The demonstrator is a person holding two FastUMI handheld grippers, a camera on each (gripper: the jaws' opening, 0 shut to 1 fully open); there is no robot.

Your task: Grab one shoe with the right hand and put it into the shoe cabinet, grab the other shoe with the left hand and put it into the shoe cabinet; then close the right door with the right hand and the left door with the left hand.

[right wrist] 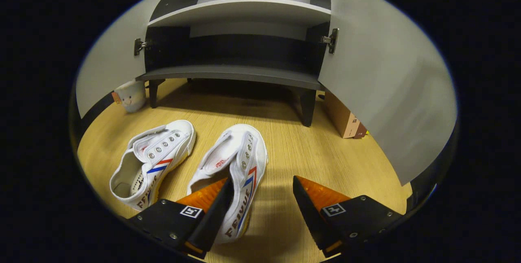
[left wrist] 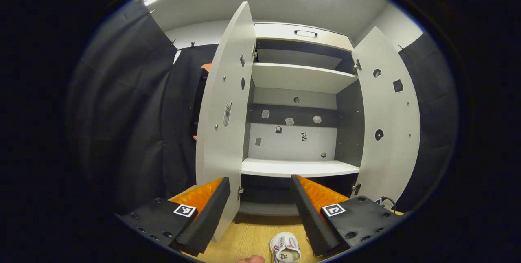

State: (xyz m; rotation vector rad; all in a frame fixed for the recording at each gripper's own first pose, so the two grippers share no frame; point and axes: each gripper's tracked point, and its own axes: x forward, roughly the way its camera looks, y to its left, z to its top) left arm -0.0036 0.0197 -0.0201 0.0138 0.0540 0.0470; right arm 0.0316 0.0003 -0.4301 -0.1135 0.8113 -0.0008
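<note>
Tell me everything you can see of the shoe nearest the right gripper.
The white shoe is a low canvas-looking sneaker with metal eyelets, no laces visible, red and blue stripes and lettering along its side. It lies upright on the wooden floor, toe pointing toward the open shoe cabinet, beside its twin without touching it. The right gripper hangs open above its heel end, one finger over it; contact is unclear.

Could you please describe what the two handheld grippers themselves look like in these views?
Both look alike. The left gripper and the right gripper each have two wedge-shaped fingers with ribbed inner faces, mounted on black blocks with round screw heads. Each block carries a small square black-and-white marker. A thin dark cable loops behind the left gripper's block.
</note>
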